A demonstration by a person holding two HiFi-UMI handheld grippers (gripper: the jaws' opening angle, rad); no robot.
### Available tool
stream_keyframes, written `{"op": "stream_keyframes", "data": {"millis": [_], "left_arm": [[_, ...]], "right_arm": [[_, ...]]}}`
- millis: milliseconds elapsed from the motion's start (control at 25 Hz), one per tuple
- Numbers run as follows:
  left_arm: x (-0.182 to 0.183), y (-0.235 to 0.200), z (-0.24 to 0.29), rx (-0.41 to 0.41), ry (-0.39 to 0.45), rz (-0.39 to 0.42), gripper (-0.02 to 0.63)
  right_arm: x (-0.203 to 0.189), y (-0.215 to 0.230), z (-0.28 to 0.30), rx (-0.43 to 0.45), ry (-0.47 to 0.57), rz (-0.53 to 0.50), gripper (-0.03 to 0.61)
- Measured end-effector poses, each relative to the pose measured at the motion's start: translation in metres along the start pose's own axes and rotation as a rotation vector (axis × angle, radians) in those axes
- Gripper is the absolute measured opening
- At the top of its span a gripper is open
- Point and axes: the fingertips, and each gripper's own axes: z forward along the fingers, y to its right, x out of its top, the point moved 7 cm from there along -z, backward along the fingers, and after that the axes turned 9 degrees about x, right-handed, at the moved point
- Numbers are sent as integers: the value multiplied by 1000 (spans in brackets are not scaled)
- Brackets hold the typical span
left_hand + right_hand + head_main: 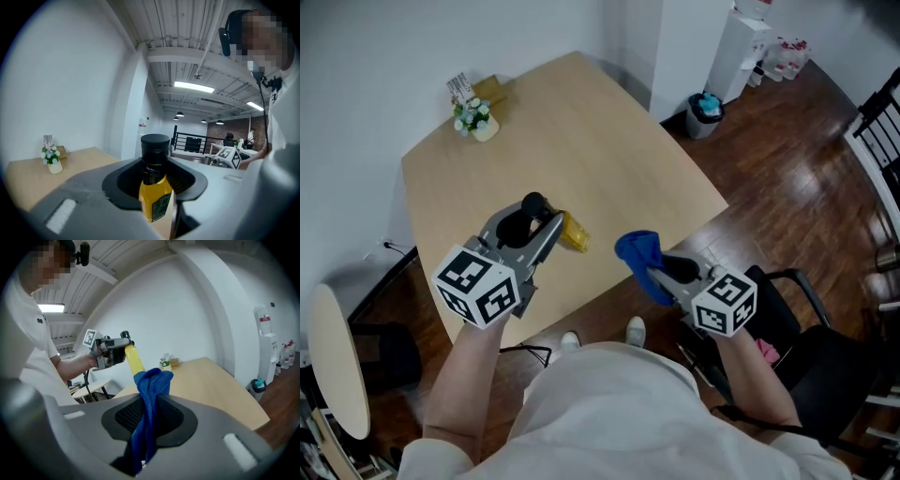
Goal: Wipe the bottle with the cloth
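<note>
The left gripper (546,228) clamps the bottle (156,197) near its neck, above the table's (609,150) near edge. It looks rigid and smooth (likely slippery). The right gripper's (654,272) 2 jaws pinch the soft, limp cloth (151,380).

My left tongs (546,225) grip the bottle (574,232). It has yellow liquid, a black cap and a dark label, and it is lifted and tilted above the table (609,150). My right tongs (664,274) pinch the bunched blue cloth (637,251) just beside it.
</note>
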Motion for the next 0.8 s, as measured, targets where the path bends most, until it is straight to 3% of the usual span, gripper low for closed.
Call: {"op": "stream_keyframes", "data": {"millis": [360,800], "left_arm": [[-80,-32,75,197,-92,35,152],[-156,-47,128,334,-137,34,152]], "right_arm": [[-6,-1,-73,-119,37,42,80],[-9,4,-98,-125,-33,25,80]]}}
